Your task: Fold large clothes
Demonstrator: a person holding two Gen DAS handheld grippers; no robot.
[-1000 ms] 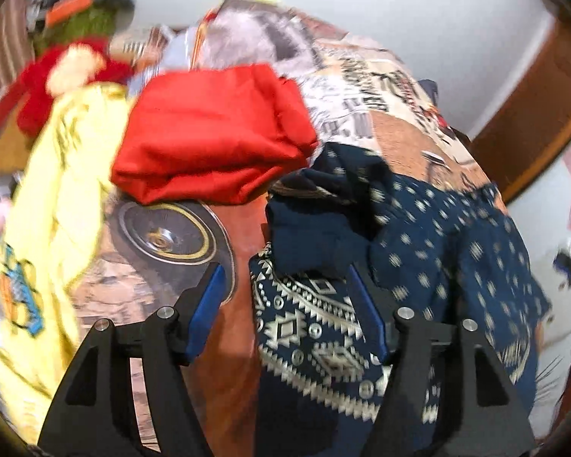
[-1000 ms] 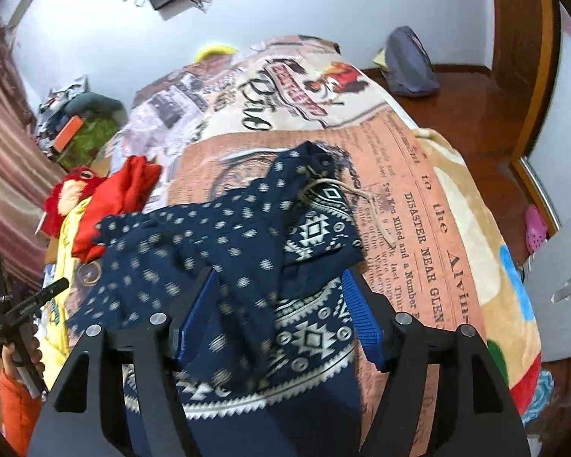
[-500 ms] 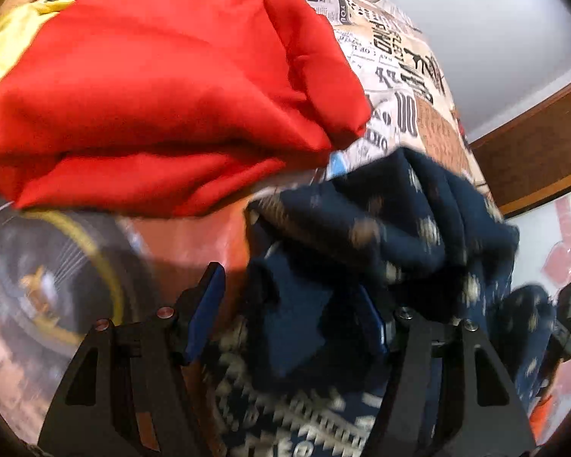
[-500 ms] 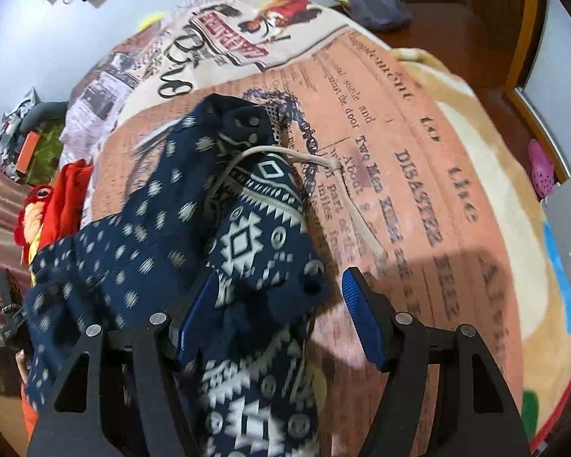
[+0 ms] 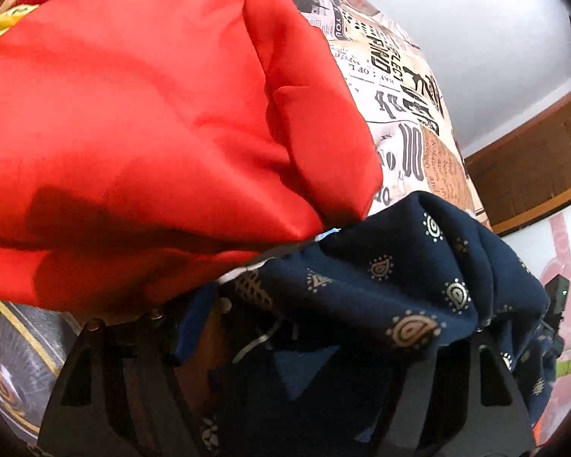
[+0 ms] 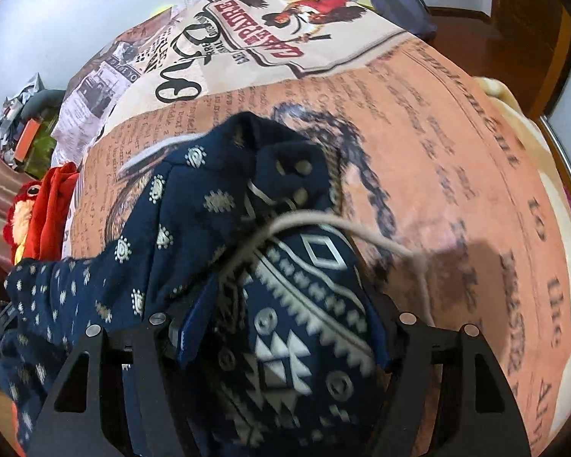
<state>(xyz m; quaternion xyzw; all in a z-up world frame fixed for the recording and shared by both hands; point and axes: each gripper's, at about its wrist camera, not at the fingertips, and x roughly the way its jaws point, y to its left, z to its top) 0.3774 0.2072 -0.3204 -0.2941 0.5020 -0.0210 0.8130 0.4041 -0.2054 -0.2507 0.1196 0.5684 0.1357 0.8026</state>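
A navy garment with white patterns point(image 6: 194, 205) lies bunched on the printed bedspread point(image 6: 456, 175), its pale drawstring point(image 6: 361, 236) trailing to the right. My right gripper point(image 6: 285, 335) points down over the drawstring end. Its jaws are opening and the patterned cloth bulges up between them. My left gripper point(image 5: 316, 335) is low over another part of the navy garment point(image 5: 380, 278). Its jaws are opening too, with dark cloth between them and a fold draped over the right finger. The blue left pad point(image 5: 186, 327) shows bare.
A folded red garment point(image 5: 152, 114) sits just beyond the left gripper, touching the navy cloth, and appears as the red garment point(image 6: 53, 198) by a red plush toy point(image 6: 19, 213). A dark backpack point(image 6: 399, 0) rests on the wooden floor past the bed.
Both grippers have come down and forward onto the navy garment. Cloth now fills the gap between the right fingers, where bedspread showed before. The red garment looms much closer in the left view.
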